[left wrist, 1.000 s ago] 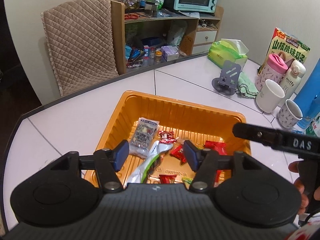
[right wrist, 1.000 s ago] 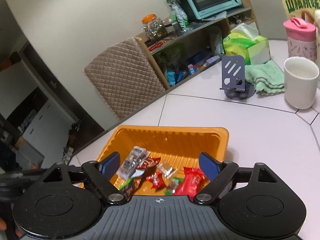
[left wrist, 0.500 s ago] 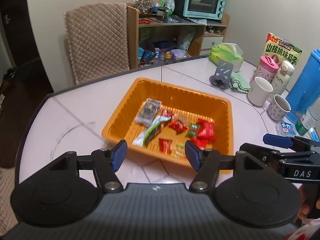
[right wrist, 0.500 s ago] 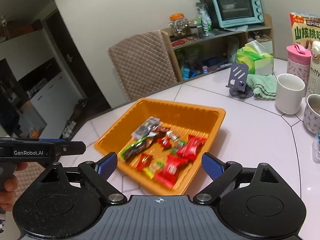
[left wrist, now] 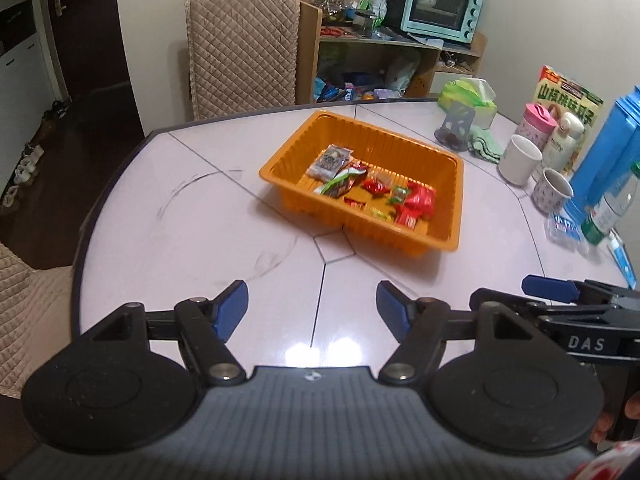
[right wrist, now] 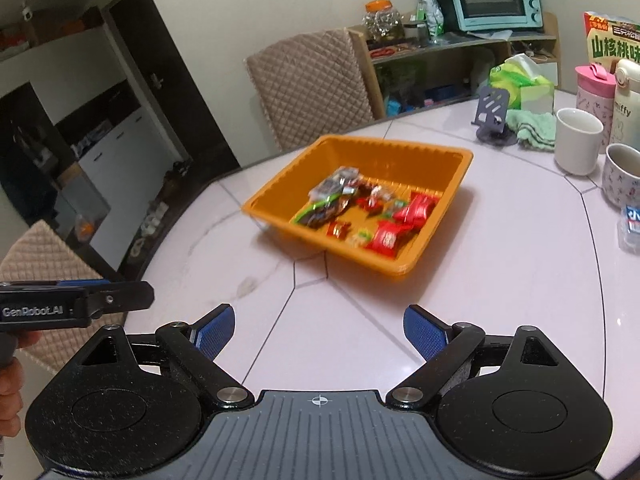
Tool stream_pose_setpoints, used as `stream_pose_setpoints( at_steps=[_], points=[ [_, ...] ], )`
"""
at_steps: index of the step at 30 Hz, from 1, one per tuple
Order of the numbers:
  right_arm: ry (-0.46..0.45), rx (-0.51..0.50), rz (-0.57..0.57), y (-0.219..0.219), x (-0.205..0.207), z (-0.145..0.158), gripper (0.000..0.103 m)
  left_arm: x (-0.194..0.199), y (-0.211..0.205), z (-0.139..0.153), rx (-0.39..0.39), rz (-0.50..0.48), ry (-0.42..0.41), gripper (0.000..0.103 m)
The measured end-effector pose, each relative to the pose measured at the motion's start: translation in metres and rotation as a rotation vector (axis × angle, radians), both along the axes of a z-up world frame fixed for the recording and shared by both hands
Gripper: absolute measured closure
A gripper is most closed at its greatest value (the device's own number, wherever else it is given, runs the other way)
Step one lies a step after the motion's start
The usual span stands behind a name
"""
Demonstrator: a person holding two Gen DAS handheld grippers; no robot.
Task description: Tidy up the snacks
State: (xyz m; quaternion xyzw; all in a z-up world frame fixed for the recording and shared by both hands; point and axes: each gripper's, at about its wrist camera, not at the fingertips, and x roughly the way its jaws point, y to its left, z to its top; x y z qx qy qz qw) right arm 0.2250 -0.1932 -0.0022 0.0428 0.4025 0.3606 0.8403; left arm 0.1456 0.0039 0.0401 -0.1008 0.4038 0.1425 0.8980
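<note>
White table [left wrist: 192,216], one orange tray [left wrist: 448,184], perhaps ten snacks [left wrist: 416,200]; both hand-held grippers, left [left wrist: 312,306] and right [right wrist: 319,330], wide apart, empty.

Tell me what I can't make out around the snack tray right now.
- Small snacks in the orange tray: motion-blurred in the right wrist view, wrappers unreadable.
- Tray floor near its front wall: hidden by that wall in the left wrist view.
- Blue box: cut off by the frame edge, left wrist view.
- Shelf contents: too small.
</note>
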Motion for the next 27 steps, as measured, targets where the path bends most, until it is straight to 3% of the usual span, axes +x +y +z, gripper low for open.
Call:
stream_pose_setpoints(
  at_steps=[14, 27],
  points=[
    [0.02, -0.08, -0.042, 0.007, -0.089, 0.006, 0.012, -0.097, 0.003, 0.002, -0.03, -0.007, 0.017, 0.034],
    [-0.002, -0.115, -0.042, 0.011, -0.148, 0.012, 0.012, -0.146, 0.003, -0.003, -0.046, -0.042, 0.044, 0.034]
  ],
)
